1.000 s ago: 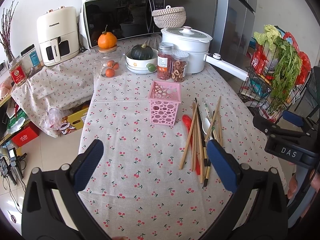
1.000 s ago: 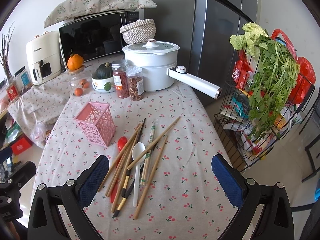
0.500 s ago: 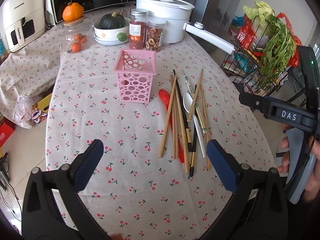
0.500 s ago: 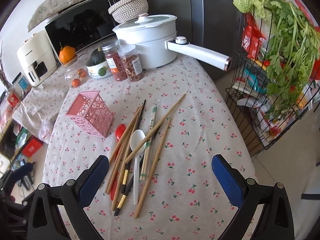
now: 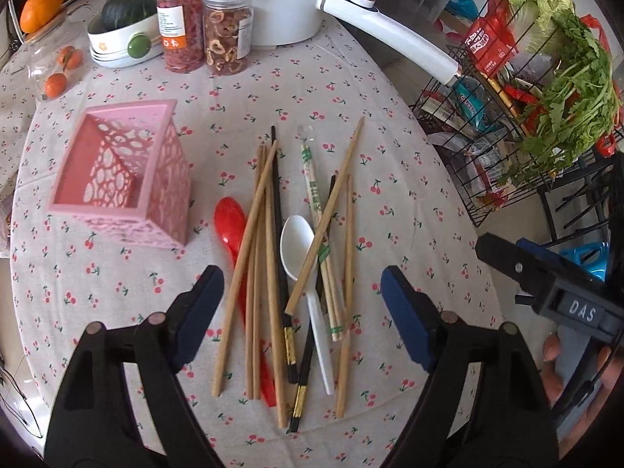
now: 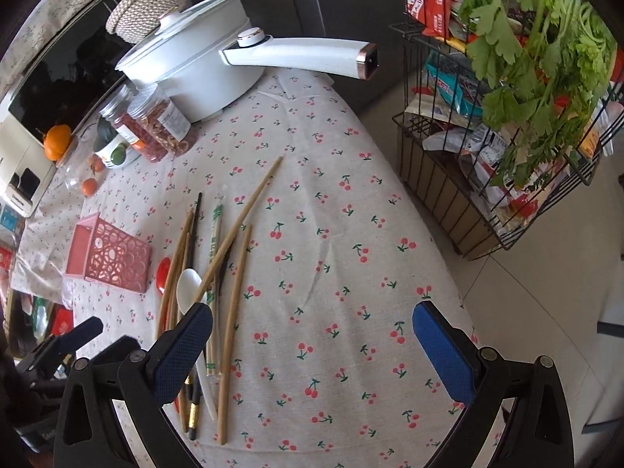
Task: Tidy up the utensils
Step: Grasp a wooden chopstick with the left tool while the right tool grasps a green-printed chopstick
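Left hand-held gripper (image 5: 302, 316) closing above chopsticks (image 5: 265, 257), white spoon (image 5: 298, 241); pink basket (image 5: 121, 179) upright left.

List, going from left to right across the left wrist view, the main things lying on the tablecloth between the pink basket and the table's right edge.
pink basket → red spoon → white spoon → rightmost wooden chopstick

Red spoon (image 5: 230, 223) handle mostly hidden under chopsticks (image 5: 255, 273). Pot (image 5: 280, 4) top cut off by frame edge. Jar (image 5: 180, 19) label too small to read. Rack (image 5: 487, 148) contents jumbled, unclear.
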